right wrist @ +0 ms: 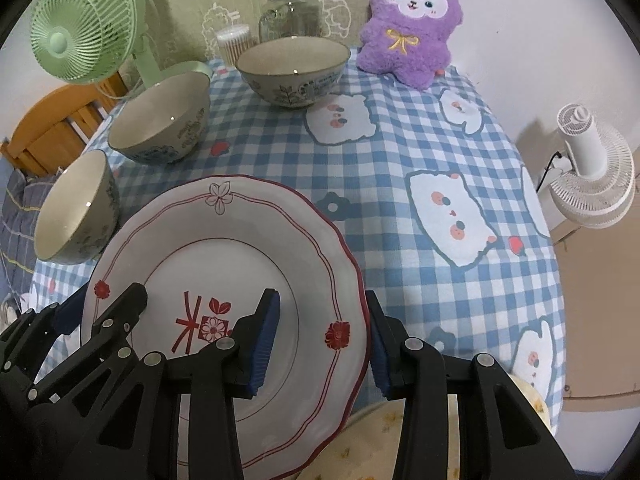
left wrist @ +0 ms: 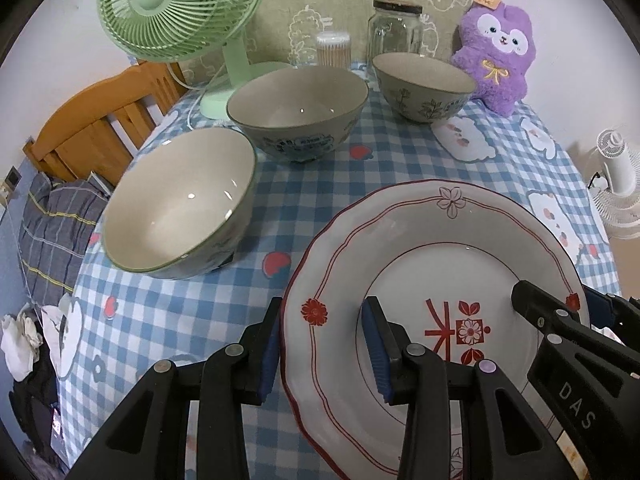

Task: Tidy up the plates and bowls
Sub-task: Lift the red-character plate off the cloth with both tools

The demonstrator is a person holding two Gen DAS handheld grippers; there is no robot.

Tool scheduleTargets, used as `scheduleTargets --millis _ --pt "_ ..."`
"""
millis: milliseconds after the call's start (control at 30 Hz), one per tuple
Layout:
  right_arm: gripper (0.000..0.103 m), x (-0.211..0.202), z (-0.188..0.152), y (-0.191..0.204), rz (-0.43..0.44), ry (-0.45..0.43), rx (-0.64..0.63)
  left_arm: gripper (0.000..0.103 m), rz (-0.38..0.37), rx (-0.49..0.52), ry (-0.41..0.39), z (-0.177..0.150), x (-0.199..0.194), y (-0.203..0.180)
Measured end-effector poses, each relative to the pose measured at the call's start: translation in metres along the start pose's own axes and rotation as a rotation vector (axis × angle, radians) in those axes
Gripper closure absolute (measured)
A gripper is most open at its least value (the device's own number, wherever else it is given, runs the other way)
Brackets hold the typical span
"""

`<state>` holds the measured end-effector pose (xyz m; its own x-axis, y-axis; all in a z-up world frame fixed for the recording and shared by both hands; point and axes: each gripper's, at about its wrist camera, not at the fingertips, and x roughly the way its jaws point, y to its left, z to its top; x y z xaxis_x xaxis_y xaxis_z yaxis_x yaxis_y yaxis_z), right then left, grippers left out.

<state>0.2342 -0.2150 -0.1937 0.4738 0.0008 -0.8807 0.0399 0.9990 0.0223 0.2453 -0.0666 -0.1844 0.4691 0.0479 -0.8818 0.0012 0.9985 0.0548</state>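
While both grippers straddle opposite edges of the red-trimmed plate (left wrist: 420, 280), raised over the near checked tablecloth (left wrist: 320, 168), lift evenly to keep it level. Left gripper (left wrist: 324, 344) and right gripper (right wrist: 320, 344), partly open, each clamp its scalloped rim. Glazed ceramic looks slick; three rounded bowls (left wrist: 298, 114) sit far left.

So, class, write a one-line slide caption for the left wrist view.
Left gripper and right gripper clamp opposite rims of a red-patterned plate above the checked tablecloth, three bowls behind.
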Motion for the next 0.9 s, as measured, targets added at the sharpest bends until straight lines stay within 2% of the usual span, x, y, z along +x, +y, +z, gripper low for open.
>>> scheduleTargets --millis 900 --pt "0.059 -0.095 -0.031 0.005 -0.067 -0.113 0.092 0.065 -0.055 0.052 -0.113 -0.008 -0.085 0.009"
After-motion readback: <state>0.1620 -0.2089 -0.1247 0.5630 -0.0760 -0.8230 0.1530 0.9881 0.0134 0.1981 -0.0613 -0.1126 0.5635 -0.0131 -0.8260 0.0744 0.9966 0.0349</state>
